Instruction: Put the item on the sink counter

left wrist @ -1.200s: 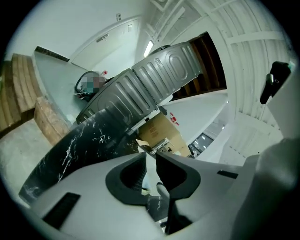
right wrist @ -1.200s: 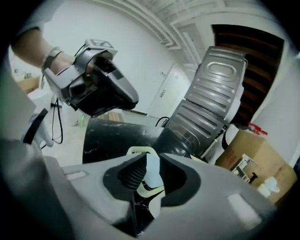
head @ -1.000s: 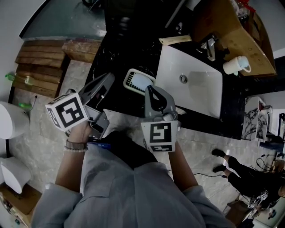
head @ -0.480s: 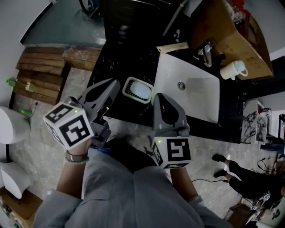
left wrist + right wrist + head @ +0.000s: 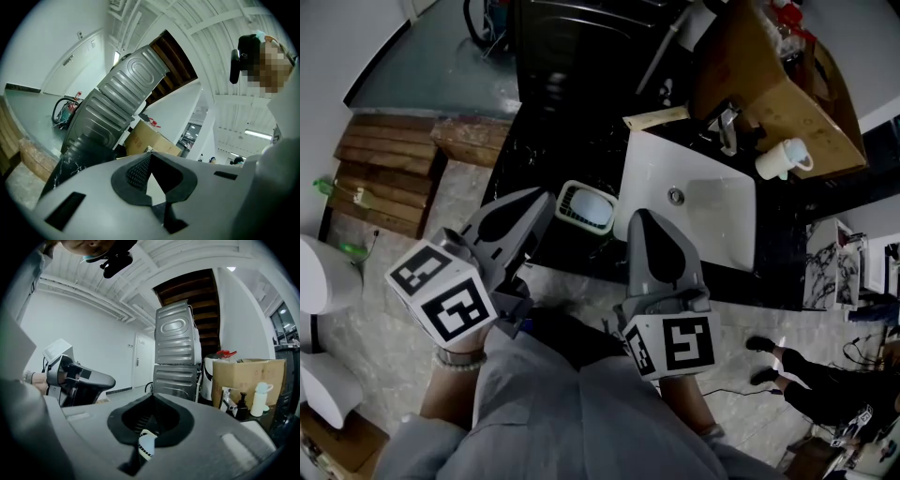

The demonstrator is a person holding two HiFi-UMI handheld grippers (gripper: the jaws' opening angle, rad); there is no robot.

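Both handheld tools above the sink counter. The left gripper and the right gripper, each grey-bodied and bearing a white cube with black square markers, were held side by side over the near edge of the black, white-veined stone sink counter. In the left gripper view, the jaws of the left gripper were seen brought fully together with nothing clamped between them. The right gripper was closed likewise and held nothing. The task's thing, a pale, rounded-rectangular plastic soap dish with a ribbed tray, lay flat on the sink counter, just left of the white rectangular ceramic basin. In the head view it was placed between the two gripper tips. In the right gripper view the soap dish was glimpsed only through the dark opening behind the closed jaws, with no pad pressed on it. A chrome tap, a white handled mug and a brown cardboard box were seen behind the basin. Two stacked grey metal appliances stood beyond the counter, and weathered wooden planks lay on the floor at the left.
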